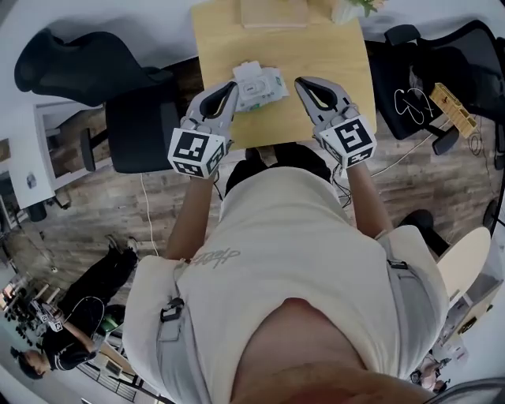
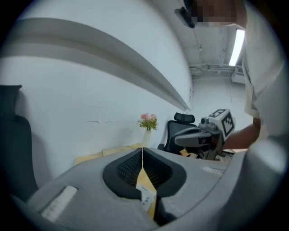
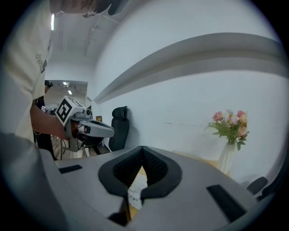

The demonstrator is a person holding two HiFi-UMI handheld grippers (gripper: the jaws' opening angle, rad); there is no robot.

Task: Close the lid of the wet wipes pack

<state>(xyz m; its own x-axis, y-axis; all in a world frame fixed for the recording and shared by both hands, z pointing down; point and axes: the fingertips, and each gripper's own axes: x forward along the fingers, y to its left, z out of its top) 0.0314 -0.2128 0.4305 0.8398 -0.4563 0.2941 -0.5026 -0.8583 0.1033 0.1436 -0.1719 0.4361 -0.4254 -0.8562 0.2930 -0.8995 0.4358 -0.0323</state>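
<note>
The wet wipes pack [image 1: 257,85], white with pale green print, lies on the wooden table [image 1: 331,55] near its front edge. Whether its lid is up or down cannot be told from the head view. My left gripper [image 1: 230,85] hangs just left of the pack and my right gripper [image 1: 301,81] just right of it, neither touching it. Both are shut, jaws meeting at the tips with nothing between them. A sliver of the pack [image 2: 147,196] shows below the left gripper [image 2: 142,150], and another sliver of the pack [image 3: 135,192] shows below the right gripper [image 3: 142,149].
A black office chair [image 1: 138,126] stands left of the table, another chair [image 1: 414,79] at its right. A vase of flowers [image 3: 231,135] and a flat wooden box [image 1: 274,13] sit at the table's far edge. Another person [image 1: 47,347] is at lower left.
</note>
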